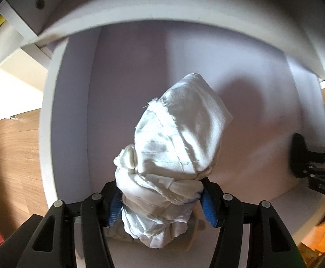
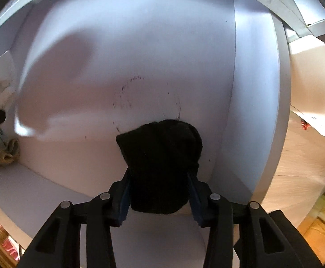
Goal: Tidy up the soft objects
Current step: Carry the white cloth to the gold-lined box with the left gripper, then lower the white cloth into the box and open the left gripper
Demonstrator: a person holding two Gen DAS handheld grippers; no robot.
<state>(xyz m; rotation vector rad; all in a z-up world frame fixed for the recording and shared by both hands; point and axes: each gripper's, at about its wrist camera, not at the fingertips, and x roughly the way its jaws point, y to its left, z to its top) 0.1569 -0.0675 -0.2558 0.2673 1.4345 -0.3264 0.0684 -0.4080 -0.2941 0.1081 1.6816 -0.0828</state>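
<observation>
Closest in the left wrist view, the left gripper [image 1: 160, 203] has its jaws pinching a bunched white cloth [image 1: 173, 147]. The blue pads [image 1: 208, 207] press into the lower folds, and the bundle rises above them, tilted to the right, with frayed seams showing. Under it, on the white shelf floor [image 1: 263, 203], lies a small beige fabric piece [image 1: 117, 234], partly hidden by the cloth.

In the right wrist view, the right gripper [image 2: 160, 192] has its jaws clamped on a black knitted item [image 2: 162, 163], which stands up between the fingers and hangs a little below them. Its top is close to the cubby's back wall [image 2: 140, 44]; whether it touches cannot be told.

Both bundles are held inside the same white cubby, above its floor. The black item [image 1: 297, 158] shows at the right edge of the left view, near the right wall, well apart from the white cloth. Farther back, the back wall carries faint dark scuff marks [image 2: 126, 93] and soft shadows. At the left in the right view, the beige fabric [image 2: 6, 154] sits on the floor.
</observation>
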